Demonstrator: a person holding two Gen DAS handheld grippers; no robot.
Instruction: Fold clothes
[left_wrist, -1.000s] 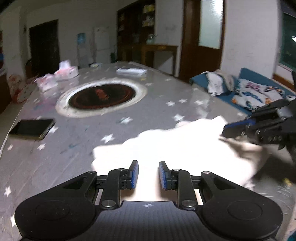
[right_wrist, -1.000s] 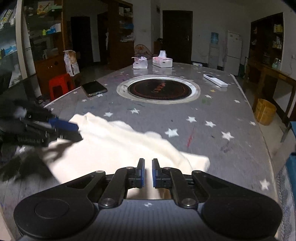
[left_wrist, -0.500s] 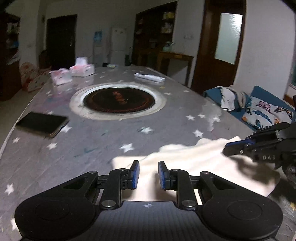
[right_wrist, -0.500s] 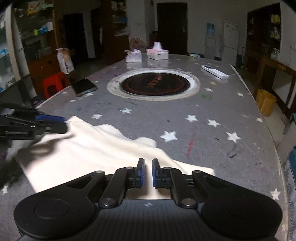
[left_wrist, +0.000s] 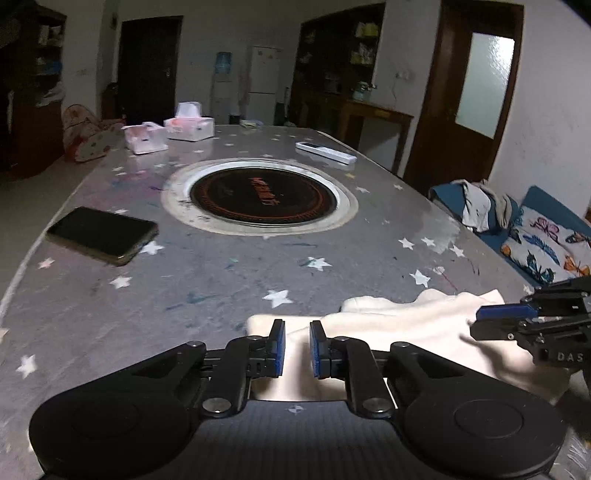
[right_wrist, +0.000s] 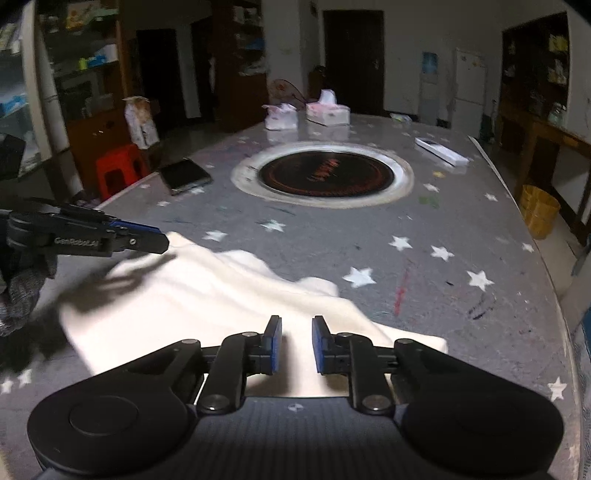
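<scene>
Both my tools hang released, left tool (left_wrist: 294, 347) and right tool (right_wrist: 296, 345), over the cream garment (right_wrist: 207, 295) lying rumpled at the surface's (right_wrist: 461, 236) near edge. Grabbing one layer unevenly could drag it off.

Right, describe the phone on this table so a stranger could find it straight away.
Start at the round black cooktop sunk into the middle of the star-patterned table. Look left of it, toward the table's edge: the phone lies flat there. It is the only dark, glossy slab; the tissue boxes and remote are white.
</scene>
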